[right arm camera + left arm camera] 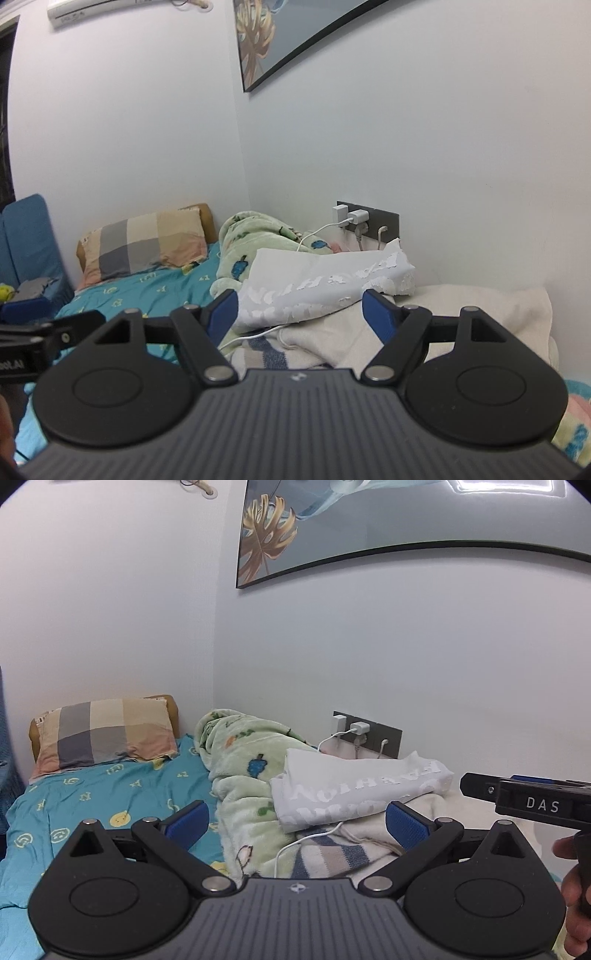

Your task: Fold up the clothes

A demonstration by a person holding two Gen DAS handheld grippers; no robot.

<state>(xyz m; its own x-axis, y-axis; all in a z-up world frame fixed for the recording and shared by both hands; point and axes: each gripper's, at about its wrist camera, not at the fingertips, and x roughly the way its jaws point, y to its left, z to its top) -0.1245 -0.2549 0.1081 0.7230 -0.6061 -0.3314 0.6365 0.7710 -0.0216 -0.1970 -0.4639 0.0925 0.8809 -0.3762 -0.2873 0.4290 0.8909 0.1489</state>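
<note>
Both grippers apart, nothing clamped: left gripper (295,823), right gripper (300,312). White tee (360,788) looks already folded, lying just past the pads on the cream blanket (472,310), below the wall socket (367,733). Judging fold done & released; next prob needs another garment, none seen. Text: "DAS" on right gripper's side; tee print upside-down, partly peeled, reads approx "FASHION", not sure

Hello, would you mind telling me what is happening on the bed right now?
A person holds a tool in each hand, facing a folded white shirt that lies on the blankets by the wall. The left tool and right tool are both open and empty; neither touches the shirt.
</note>
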